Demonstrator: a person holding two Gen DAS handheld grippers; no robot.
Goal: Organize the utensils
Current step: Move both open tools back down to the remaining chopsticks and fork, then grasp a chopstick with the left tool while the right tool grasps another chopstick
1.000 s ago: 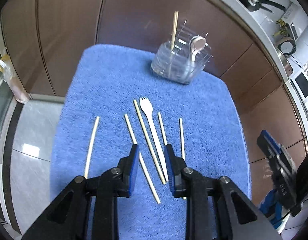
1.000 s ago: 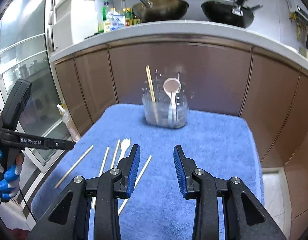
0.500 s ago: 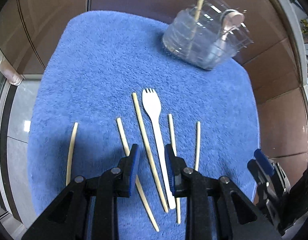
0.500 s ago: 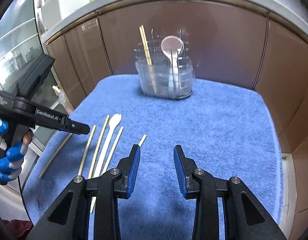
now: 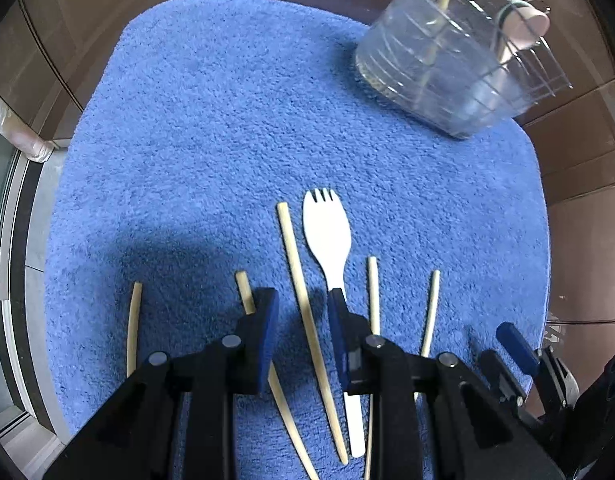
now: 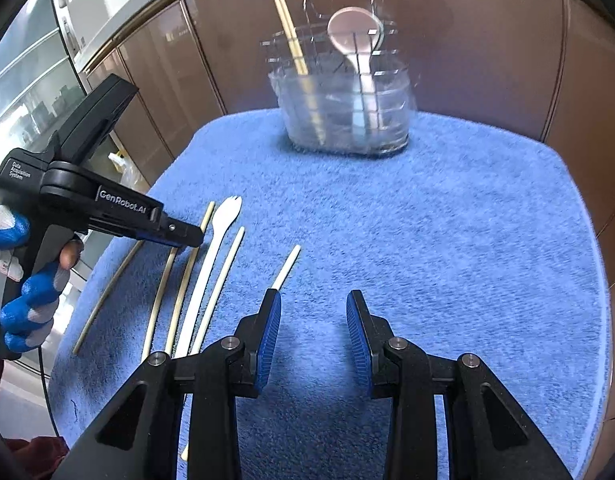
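Clear plastic utensil holder [image 6: 343, 112] sits at the far edge of the blue towel [image 6: 427, 232], and it is already stocked: a pair of chopsticks [image 6: 293, 46] leans in its left section, a pale pink spoon [image 6: 353, 40] stands bowl-up in the right one. Out on the towel, well apart from the holder, lies a white spork [image 5: 329, 236] in a row with five loose chopsticks. The left gripper [image 5: 301, 308] is down over that row, jaws apart and just narrowing, one long chopstick [image 5: 303, 304] lying between them, not yet pinched. The right gripper [image 6: 313, 312] hangs over bare towel, jaws apart, nothing between them, the nearest chopstick [image 6: 287, 266] just beside its left finger.
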